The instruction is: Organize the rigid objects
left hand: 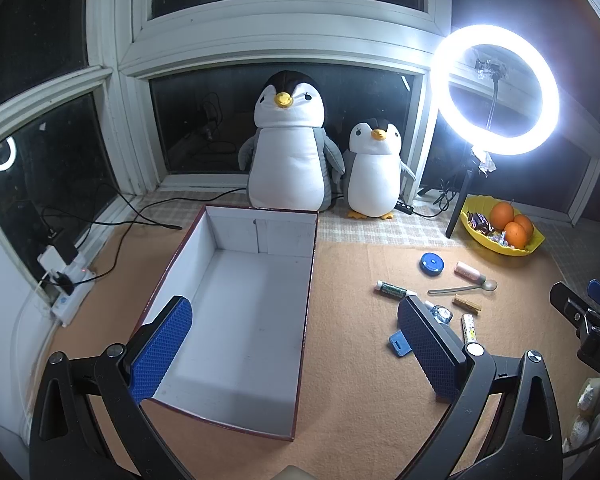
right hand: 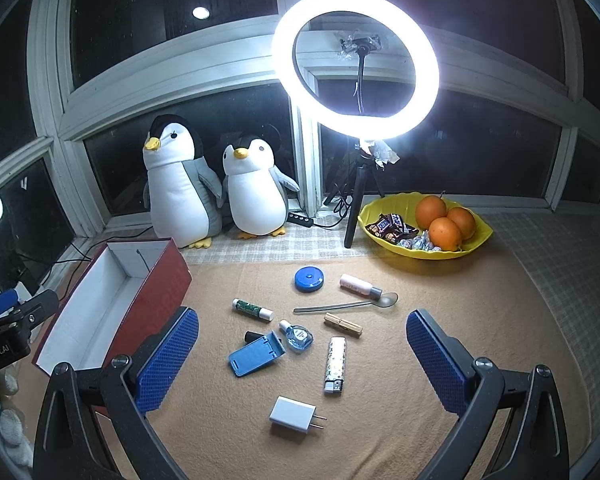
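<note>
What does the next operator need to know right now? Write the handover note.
Left gripper: open, holding nothing, above the box.
Right gripper: open, holding nothing, above the mat.
Box holds nothing so far.
On the mat: charger, lighter, blue stand, small bottle, clothespin, spoon, green tube, pink bottle, blue disc.
Done: nothing. Left: everything.

Box (right hand: 112, 308) left of spoon (right hand: 346, 305), lighter (right hand: 335, 364)

L claw (left hand: 296, 344) spread wide, R claw (right hand: 302, 356) spread wide, both unladen
</note>
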Motion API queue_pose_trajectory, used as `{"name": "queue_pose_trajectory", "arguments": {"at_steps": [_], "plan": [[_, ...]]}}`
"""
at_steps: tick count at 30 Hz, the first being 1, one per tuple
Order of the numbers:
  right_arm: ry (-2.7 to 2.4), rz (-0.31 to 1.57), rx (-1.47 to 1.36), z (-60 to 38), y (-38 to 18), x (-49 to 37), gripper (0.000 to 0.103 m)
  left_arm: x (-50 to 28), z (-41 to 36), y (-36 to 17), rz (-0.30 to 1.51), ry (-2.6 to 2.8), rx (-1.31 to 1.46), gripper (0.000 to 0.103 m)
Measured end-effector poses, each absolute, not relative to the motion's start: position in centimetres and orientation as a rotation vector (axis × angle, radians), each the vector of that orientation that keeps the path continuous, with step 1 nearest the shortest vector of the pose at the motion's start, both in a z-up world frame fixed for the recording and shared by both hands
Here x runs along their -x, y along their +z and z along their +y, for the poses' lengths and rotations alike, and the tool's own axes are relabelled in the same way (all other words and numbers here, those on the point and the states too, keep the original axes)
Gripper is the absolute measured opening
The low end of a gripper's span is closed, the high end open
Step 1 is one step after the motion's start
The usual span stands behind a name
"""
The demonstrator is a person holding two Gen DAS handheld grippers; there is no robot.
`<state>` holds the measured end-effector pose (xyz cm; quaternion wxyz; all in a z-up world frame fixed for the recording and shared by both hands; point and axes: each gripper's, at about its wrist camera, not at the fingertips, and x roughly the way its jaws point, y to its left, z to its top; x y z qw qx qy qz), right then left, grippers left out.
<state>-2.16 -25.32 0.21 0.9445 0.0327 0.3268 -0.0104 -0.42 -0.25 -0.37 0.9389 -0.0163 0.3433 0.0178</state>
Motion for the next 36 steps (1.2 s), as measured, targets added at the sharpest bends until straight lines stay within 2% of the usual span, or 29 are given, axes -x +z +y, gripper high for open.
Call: {"name": "queue_pose_trajectory", "arguments": {"at_steps": [36], "plan": [[0.002, 0.722, -0.074, -24.9, -1.4, 0.8, 0.103, -0.7, 1.6, -2.3, 0.746, 0.083, 0.046, 0.102]]}}
